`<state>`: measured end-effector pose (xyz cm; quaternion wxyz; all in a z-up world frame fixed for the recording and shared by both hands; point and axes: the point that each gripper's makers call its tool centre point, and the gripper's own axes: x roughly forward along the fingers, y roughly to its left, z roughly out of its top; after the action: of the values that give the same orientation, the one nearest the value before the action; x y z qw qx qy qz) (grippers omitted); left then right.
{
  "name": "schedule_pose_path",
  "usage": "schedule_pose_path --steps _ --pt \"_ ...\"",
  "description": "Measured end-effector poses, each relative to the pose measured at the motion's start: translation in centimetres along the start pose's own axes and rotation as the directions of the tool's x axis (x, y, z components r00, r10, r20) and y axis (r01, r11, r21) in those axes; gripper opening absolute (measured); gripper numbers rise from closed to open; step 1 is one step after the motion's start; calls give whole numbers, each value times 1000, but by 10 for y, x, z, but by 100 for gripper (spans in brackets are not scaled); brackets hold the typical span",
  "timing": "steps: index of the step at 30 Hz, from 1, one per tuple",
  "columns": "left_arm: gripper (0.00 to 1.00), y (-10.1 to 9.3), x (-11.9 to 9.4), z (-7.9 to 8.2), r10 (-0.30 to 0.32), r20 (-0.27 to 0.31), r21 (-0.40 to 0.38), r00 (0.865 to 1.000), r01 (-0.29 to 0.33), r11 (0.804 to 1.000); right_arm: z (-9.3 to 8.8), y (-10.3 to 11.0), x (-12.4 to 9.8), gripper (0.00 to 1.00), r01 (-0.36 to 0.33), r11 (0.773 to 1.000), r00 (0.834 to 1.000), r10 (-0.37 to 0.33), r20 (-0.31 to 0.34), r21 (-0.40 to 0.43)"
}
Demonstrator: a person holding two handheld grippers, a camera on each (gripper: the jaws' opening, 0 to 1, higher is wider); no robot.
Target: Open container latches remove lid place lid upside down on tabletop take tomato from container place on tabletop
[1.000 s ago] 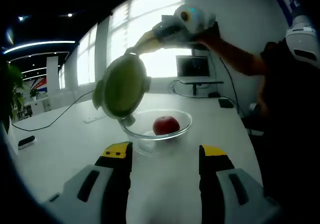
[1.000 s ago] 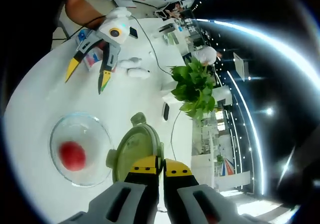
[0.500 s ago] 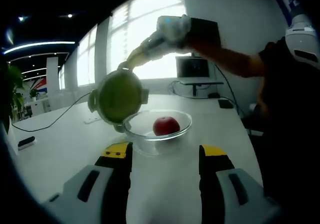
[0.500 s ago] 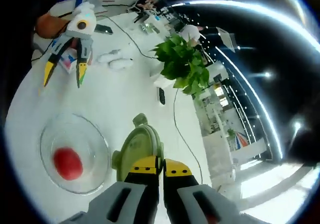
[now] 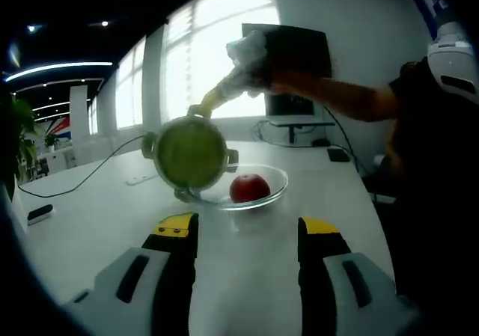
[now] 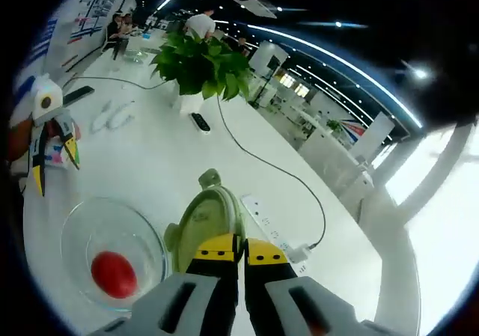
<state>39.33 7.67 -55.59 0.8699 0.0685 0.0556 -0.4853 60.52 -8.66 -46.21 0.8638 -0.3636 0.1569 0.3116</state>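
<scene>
Right gripper (image 6: 231,240), jaws pinched together, holds the round green lid (image 6: 206,220) by its edge, seemingly above the clear glass bowl (image 6: 78,224) with the smooth red tomato (image 6: 114,274); left gripper (image 5: 248,227) gapes empty.

A leafy green plant (image 6: 200,65) stands far ahead of the right gripper, on the white table (image 6: 150,164). A black cable (image 6: 258,160) runs from it toward a white power strip (image 6: 273,235), just right of the jaws. A monitor (image 5: 292,100) stands behind, ahead of the left gripper.
</scene>
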Motion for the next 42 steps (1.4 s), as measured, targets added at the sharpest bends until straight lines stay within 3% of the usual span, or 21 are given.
schedule_pose_path --steps 8,20,26,29,33,35,38,42 --pt "47 0 -1 1 -2 4 0 1000 2 1000 -44 -18 -12 0 104 975 993 -91 -70 199" --pt "47 2 0 0 8 -2 1 1000 -8 1000 -94 -26 -28 0 210 923 977 -182 -114 322" --pt "47 1 0 -1 7 -3 5 1000 -7 1000 -111 -31 -29 0 229 890 971 -180 -157 394" --pt "47 2 0 -1 9 -4 7 1000 -9 1000 -121 -34 -27 0 243 857 966 -173 -191 454" --pt "47 2 0 -1 11 -6 8 1000 -11 1000 -139 -34 -20 0 253 797 960 -138 -242 548" --pt "47 2 0 -1 10 -6 8 1000 -10 1000 -145 -36 -16 0 250 787 960 -125 -252 564" --pt "47 2 0 -1 10 -5 8 1000 -10 1000 -149 -17 -29 0 264 773 954 -123 -273 577" --pt "47 2 0 -1 9 -4 10 1000 -9 1000 -162 -26 -14 0 280 775 944 -116 -308 566"
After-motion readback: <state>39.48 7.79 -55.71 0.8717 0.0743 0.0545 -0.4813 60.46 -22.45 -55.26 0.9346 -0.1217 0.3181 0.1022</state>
